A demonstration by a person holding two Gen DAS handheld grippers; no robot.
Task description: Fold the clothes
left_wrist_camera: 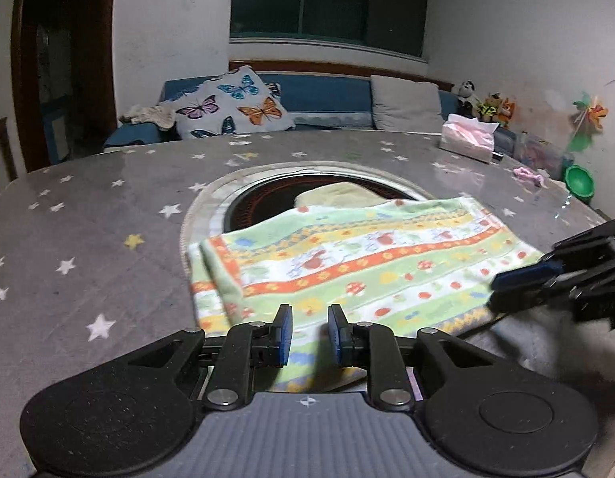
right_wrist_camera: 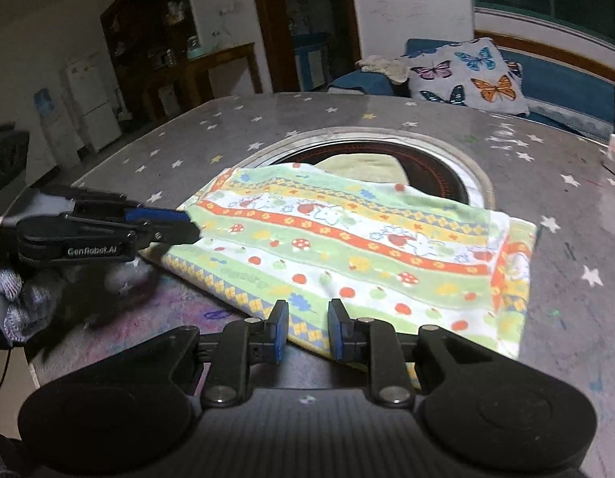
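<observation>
Star-print table point(left_wrist_camera: 88, 219): towel point(left_wrist_camera: 347, 255) already folded once, more folds left; my left gripper point(left_wrist_camera: 309, 334) and right gripper point(right_wrist_camera: 307, 330) both slightly parted, holding nothing.

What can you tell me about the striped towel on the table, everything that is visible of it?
The striped towel looks like soft terry cloth, with bands of green, white, yellow and orange, printed with mushrooms, fruit and flowers. It is folded, with layered edges visible at one end, and lies flat on the grey star-patterned table. Its far edge covers part of a round dark inset, where a plain yellowish cloth lies behind it. Both grippers' open jaws sit at its near edge; no grip shows.
</observation>
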